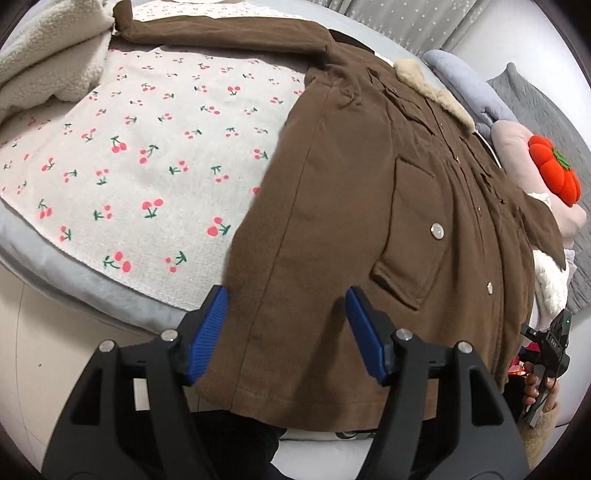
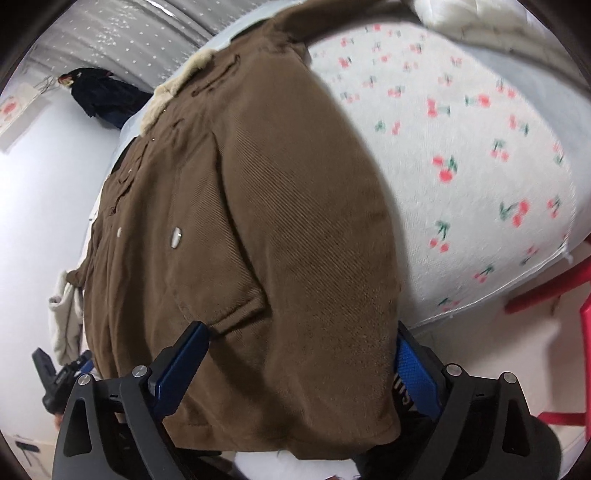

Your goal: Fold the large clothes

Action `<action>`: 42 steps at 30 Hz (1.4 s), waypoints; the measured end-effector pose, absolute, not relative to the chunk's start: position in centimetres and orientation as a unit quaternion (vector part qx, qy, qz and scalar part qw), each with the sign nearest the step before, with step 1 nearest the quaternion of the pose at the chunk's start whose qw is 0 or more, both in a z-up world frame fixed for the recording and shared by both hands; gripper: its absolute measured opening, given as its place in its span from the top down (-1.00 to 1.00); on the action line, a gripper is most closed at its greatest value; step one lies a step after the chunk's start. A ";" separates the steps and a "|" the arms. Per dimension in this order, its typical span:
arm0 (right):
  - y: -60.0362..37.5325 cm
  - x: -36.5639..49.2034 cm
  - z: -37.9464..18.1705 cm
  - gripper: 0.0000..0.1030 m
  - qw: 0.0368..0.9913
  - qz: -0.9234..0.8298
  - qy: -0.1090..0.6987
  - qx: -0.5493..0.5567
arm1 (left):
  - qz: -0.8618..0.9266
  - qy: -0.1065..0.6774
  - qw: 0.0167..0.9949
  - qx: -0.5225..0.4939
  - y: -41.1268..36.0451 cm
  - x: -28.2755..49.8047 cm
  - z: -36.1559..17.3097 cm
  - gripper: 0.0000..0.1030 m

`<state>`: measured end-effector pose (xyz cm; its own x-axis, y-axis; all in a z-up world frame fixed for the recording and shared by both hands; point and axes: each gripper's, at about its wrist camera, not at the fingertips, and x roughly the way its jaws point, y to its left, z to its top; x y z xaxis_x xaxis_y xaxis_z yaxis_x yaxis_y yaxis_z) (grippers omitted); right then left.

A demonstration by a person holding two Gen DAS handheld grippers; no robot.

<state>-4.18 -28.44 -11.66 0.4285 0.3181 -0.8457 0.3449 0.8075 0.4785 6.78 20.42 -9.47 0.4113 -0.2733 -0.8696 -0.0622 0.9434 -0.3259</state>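
On the bed lies a brown coat, spread over a white blanket printed with red cherries, its hem hanging toward the near edge. From the left wrist view, going left to right: a cream fleece throw bunched at the far left, one coat sleeve stretched along the far side, then the body with a flap pocket, silver snaps and a beige fur collar, and beyond it a red pumpkin-shaped cushion on a pink pillow. The left hand-held gripper stands with its blue pads wide apart, hem cloth lying between them, not pinched. The other gripper shows at the far right edge there.

Only the right wrist view shows a dark garment hanging by a starred curtain and a red frame off the bed's corner. The right hand-held gripper is likewise spread, coat cloth draped between and over its pads. Partial white lettering on its right finger cannot be read.
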 end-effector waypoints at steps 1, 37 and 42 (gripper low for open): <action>-28.6 -4.2 -12.1 -0.84 0.781 -0.005 0.535 0.322 | -0.065 0.538 0.827 -0.152 20.3 6.7 -9.4 -0.20; -27.3 -1.9 -1.1 -0.53 0.849 -0.098 0.479 0.199 | 0.041 0.427 0.895 -0.120 26.1 14.3 -3.6 -0.60; -25.9 2.5 -1.7 -0.54 0.855 -0.071 0.474 0.197 | 0.113 0.435 0.880 -0.151 29.7 24.7 -6.1 -0.60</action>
